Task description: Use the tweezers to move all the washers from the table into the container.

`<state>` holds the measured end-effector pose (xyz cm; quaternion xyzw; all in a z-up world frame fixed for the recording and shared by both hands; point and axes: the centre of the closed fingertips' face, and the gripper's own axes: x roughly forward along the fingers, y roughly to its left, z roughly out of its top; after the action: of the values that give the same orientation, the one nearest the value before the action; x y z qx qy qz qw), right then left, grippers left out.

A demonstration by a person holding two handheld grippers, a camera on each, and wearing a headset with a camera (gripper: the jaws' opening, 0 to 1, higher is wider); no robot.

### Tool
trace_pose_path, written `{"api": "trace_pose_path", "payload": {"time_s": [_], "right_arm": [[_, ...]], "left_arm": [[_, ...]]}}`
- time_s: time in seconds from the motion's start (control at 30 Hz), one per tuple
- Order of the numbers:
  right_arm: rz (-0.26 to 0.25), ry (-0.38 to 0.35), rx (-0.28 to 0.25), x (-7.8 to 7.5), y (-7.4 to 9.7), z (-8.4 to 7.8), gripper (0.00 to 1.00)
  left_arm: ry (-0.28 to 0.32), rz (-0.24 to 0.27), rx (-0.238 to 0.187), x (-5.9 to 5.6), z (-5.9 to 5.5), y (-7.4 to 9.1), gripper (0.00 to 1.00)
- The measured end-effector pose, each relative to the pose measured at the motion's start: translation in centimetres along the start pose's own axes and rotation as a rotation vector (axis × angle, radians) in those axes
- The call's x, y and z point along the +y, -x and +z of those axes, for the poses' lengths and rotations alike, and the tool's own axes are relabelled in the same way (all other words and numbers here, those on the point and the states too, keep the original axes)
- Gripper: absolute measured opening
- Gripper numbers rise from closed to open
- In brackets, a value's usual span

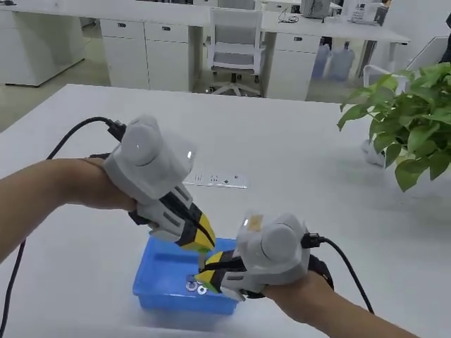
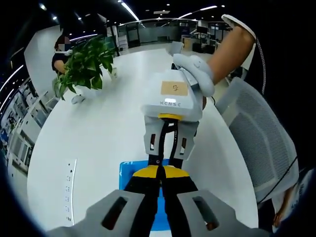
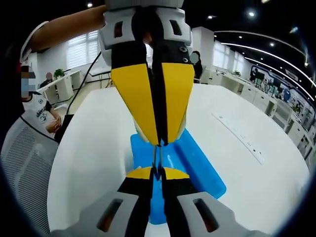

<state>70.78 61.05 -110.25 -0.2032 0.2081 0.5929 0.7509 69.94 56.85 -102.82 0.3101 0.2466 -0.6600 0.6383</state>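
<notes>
Tweezers pinched over the box, grippers tip to tip.

My left gripper (image 1: 201, 239) is clamped on the thin tweezers (image 3: 157, 156) above the blue container (image 1: 156, 290), where a few washers (image 1: 195, 286) already lie. My right gripper (image 1: 209, 269) squeezes the same tweezers. I'd judge this a drop-off. Next I need to open them gently, then check the table for strays.

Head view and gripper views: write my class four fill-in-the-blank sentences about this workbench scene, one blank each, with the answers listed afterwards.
The container below the left gripper and right gripper is ___ in colour. The washers lie ___ the container. Tweezers run between the two grippers' shut, ___-tipped jaws. On the table's right side stands a leafy green ___.
Missing words: blue; inside; yellow; plant.
</notes>
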Motion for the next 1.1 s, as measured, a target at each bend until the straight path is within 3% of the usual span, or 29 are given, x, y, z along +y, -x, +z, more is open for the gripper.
{"api": "trace_pose_path", "payload": {"time_s": [0.37,0.6,1.1], "right_arm": [[-0.022,0.011,-0.030,1.0,1.3,1.4,0.06],[-0.028,0.035,-0.036,1.3,1.9,2.2,0.06],[-0.036,0.063,-0.009,1.8,2.6,1.8,0.06]], "left_arm": [[-0.030,-0.008,0.000,-1.2,1.3,1.1,0.05],[-0.076,-0.009,0.060,-1.8,0.9,0.9,0.07],[-0.103,0.000,0.105,-2.5,0.3,1.1,0.08]]}}
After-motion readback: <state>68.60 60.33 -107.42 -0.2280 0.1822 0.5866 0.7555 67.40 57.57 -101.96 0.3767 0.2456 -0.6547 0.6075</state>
